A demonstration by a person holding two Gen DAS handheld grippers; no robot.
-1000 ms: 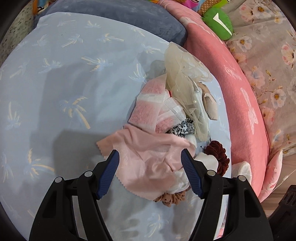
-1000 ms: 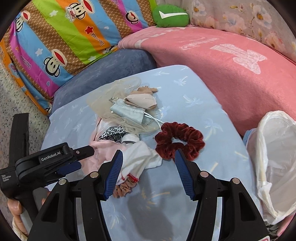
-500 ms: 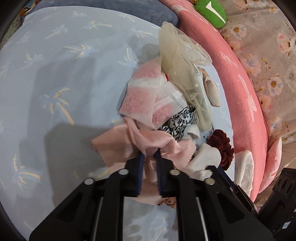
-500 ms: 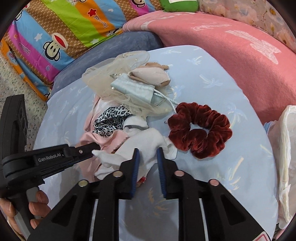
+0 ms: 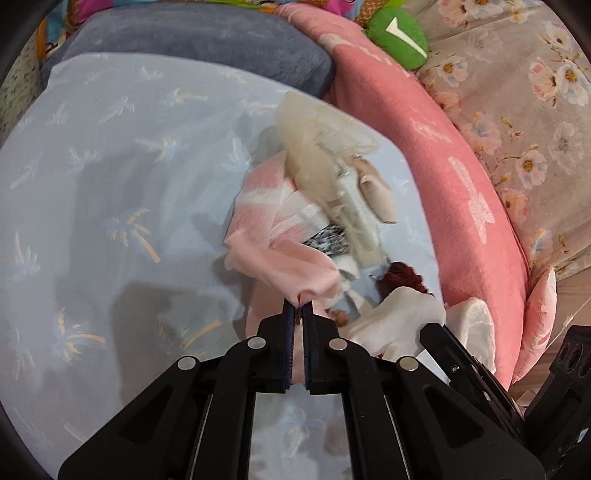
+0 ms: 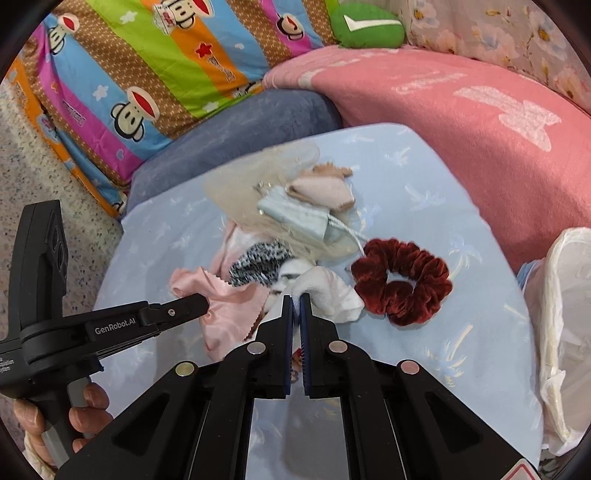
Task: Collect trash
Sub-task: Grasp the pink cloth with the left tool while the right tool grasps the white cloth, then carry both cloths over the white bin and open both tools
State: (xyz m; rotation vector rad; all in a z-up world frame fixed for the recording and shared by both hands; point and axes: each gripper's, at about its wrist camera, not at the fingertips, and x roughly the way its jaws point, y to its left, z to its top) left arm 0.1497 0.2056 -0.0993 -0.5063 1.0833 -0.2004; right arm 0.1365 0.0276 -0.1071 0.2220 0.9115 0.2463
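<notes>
Light blue palm-print sheet [image 6: 461,332] fills the centre of both views; pink blanket [image 6: 461,122] runs along its upper right, grey-blue cushion [image 6: 236,125] at upper centre, striped monkey-print quilt [image 6: 147,66] upper left of the right wrist view, green cushion [image 6: 365,26] at top. White plastic bag [image 6: 565,314] sits at the right edge of the right wrist view, beside the sheet. Trash pile is mid-frame on the sheet: sheer beige fabric [image 6: 255,184] at the top of the pile, pale blue face mask [image 6: 295,216] lying on it, beige cloth piece [image 6: 321,188] touching the mask, leopard-print scrap [image 6: 258,264] below those. Dark red velvet scrunchie [image 6: 402,280] lies just right of the pile. Left gripper [image 5: 298,308]: fingers clamped on the pink cloth [image 5: 288,269], which is bunched up at the fingertips, lower centre of the left wrist view. Right gripper [image 6: 295,297]: fingers clamped on the white cloth [image 6: 328,291], lower centre of its view, just left of the scrunchie. Left wrist frame is motion-blurred. Person's hand [image 6: 85,413] grips the left tool's handle at lower left of the right wrist view.
</notes>
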